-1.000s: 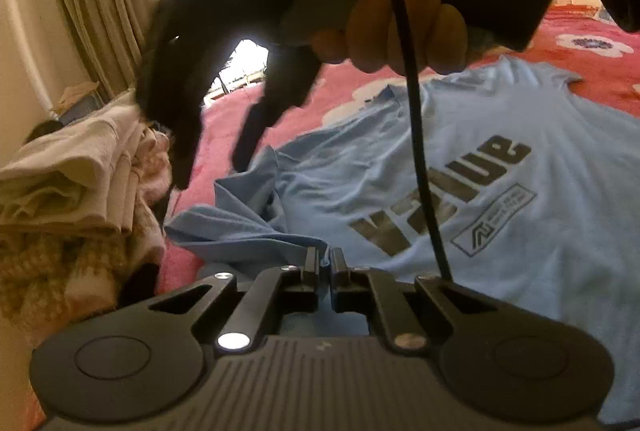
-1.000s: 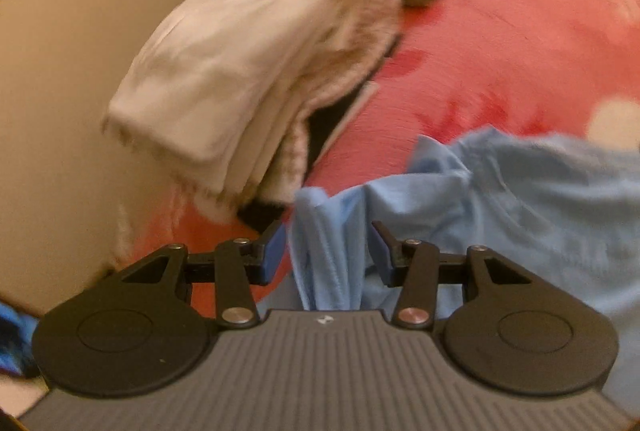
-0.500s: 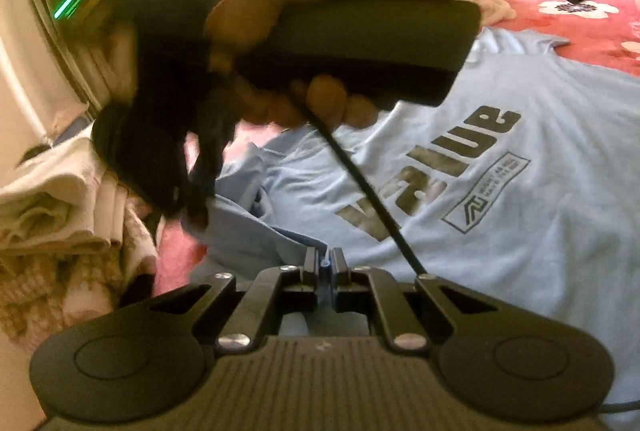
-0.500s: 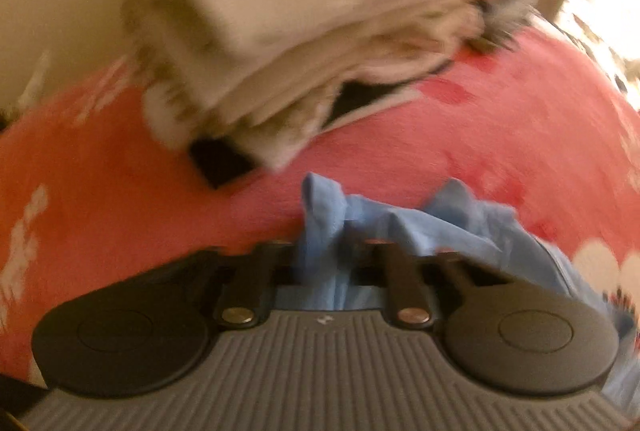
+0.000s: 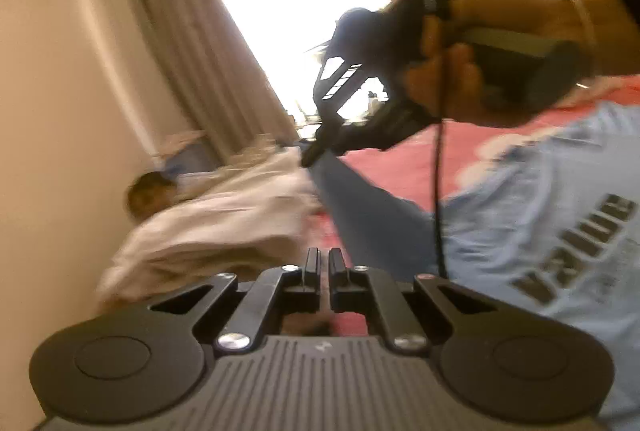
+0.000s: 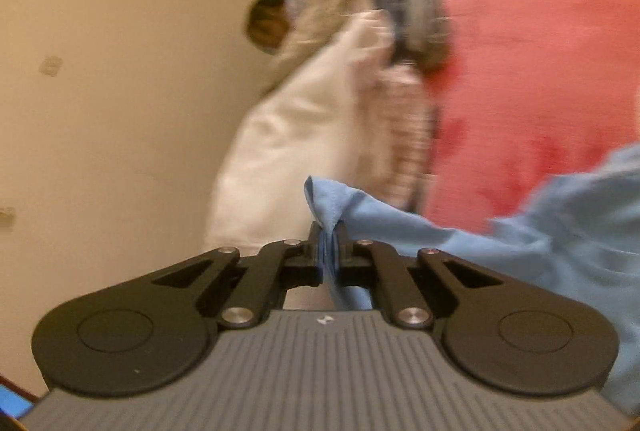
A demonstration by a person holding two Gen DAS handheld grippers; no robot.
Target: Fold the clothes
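— Up goes your right claw (image 6: 328,245), which hung open a second ago; it's clamped on the blue shirt (image 6: 520,251).
— Where's the rest?
— Spread on the red bed cover (image 5: 404,159), beside the pile of pale clothes (image 5: 216,223) near its edge.
— And your left claw (image 5: 323,265)?
— Closed, nothing between its fingers.

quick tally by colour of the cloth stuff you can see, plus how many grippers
light blue t-shirt: 1
red floral bedspread: 1
pile of whitish folded clothes: 1, too blurred to count its pieces
grippers: 2, the left gripper and the right gripper, whose jaws pinch an edge of the t-shirt
total: 5
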